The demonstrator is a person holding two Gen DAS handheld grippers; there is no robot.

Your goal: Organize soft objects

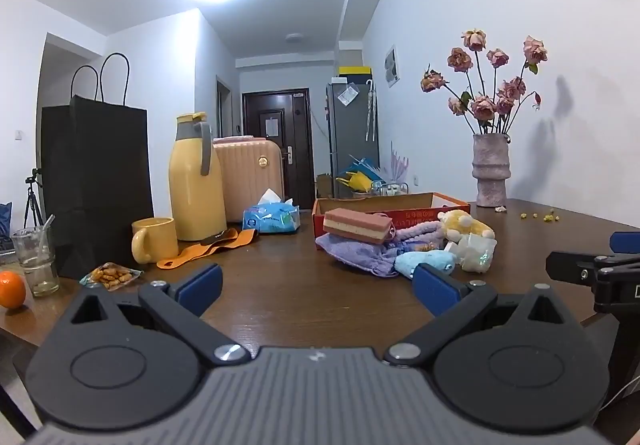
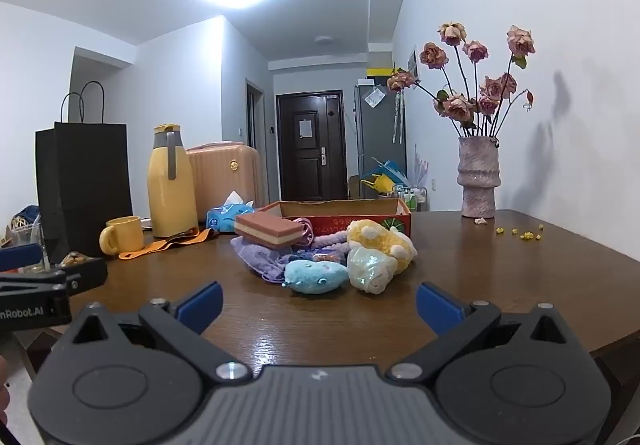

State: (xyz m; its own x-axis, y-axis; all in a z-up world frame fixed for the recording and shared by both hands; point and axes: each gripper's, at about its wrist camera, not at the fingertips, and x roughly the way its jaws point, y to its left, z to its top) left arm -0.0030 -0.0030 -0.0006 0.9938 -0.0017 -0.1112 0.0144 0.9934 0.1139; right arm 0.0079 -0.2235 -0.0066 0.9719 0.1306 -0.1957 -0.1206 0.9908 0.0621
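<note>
both grippers hover low over the near edge of the worktop [image 2: 480, 277], short of the pile. the left gripper [image 1: 316, 285] has its fingers spread wide with nothing between them, and the right gripper [image 2: 318, 305] is likewise released and empty. judging from this, the task is at its approach step: nothing has been lifted and the red cardboard box [image 2: 344, 215] behind the pile looks like the intended container, though its inside is hidden from both views.

the soft things lie heaped together in front of the box, touching one another: one pink layered sponge block [image 2: 270, 234] resting on one purple towel [image 2: 260, 259], one blue plush [image 2: 316, 276] nearest the right gripper, one pale glittery plush [image 2: 370, 268] just beside it, one yellow plush [image 2: 380, 239] behind that, and one lilac fuzzy band [image 2: 328, 241] running through the middle.

the next move probably calls for the right gripper to advance to the blue plush, straddle it and close gently, since it sits free at the front of the heap.

off to the left stand one yellow mug [image 1: 154, 245], one yellow jug [image 1: 194, 177], one black paper bag [image 1: 96, 185] and one tissue pack [image 1: 272, 217]; one vase [image 1: 491, 169] of dried roses stands at the far right.
</note>
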